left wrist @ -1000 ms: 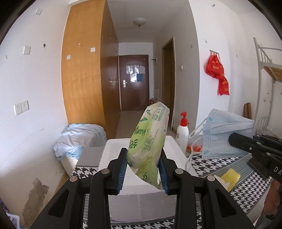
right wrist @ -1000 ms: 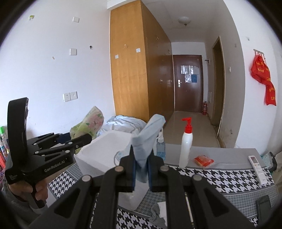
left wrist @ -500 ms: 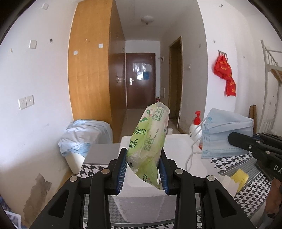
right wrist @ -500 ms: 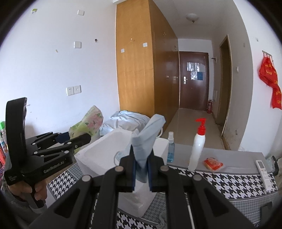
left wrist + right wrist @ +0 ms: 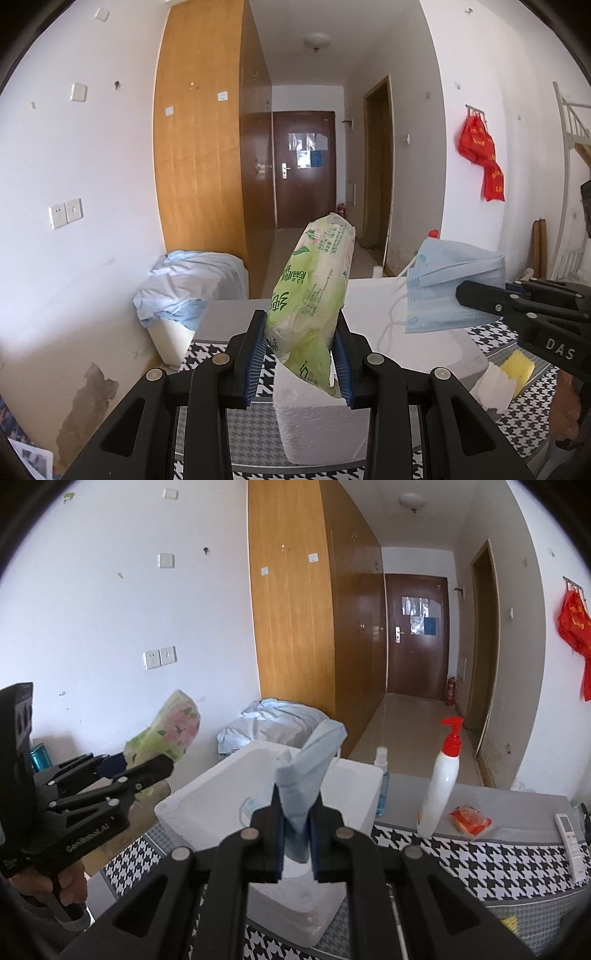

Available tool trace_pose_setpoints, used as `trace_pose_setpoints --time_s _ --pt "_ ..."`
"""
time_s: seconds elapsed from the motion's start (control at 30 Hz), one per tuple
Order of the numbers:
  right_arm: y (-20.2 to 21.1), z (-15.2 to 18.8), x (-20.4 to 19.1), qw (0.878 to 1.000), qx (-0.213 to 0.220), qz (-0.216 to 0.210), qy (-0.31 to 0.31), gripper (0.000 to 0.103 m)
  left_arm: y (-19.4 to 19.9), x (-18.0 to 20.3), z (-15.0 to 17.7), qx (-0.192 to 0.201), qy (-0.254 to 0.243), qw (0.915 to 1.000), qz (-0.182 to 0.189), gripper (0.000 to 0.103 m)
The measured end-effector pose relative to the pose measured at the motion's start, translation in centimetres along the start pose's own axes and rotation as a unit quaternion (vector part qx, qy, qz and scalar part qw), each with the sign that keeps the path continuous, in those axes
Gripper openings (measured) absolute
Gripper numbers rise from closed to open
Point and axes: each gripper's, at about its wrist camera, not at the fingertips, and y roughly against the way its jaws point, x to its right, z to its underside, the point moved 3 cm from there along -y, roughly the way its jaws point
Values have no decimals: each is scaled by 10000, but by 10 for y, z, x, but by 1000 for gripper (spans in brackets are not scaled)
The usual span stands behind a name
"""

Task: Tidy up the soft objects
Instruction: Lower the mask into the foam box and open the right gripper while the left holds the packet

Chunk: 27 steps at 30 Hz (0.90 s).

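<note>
My left gripper [image 5: 300,347] is shut on a green tissue pack [image 5: 314,288], which stands up tilted between the blue pads, above the near left corner of a white foam box [image 5: 424,354]. My right gripper [image 5: 296,834] is shut on a folded light blue face mask [image 5: 308,771], held over the same foam box [image 5: 207,797]. In the left wrist view the face mask [image 5: 450,288] hangs at the right from the right gripper [image 5: 476,295]. In the right wrist view the tissue pack [image 5: 166,734] and left gripper [image 5: 147,766] show at the left.
A houndstooth cloth [image 5: 480,867] covers the table. On it stand a white pump bottle with red top [image 5: 443,775], a small spray bottle [image 5: 380,775], an orange packet [image 5: 471,819] and a remote [image 5: 570,842]. A yellow sponge [image 5: 517,367] lies right of the box. A covered bin [image 5: 188,291] stands by the wall.
Both views have swung left, so the box and bottles sit further right. The mask has come over the box. Both grips are unchanged.
</note>
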Motion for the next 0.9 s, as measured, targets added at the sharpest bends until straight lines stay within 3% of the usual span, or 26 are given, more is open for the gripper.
trace_pose_setpoints --time_s 0.5,0.6,0.67,0.77,0.9 --pt "-31 3 -10 9990 -421 -152 6 17 3 -6 5 -4 103 9999 -135 36" --pt "-33 3 -14 9989 -451 -134 65 42 3 -8 6 4 115 9998 -150 36" --pt "-31 3 -16 9992 -391 -88 79 68 2 -5 7 -34 114 9998 -160 36" --pt "-27 3 -16 9993 -344 -130 85 76 3 -6 7 -27 150 9997 -174 36" --pt "-24 3 -16 9994 -315 -133 114 77 2 -7 6 -28 202 9996 -185 36"
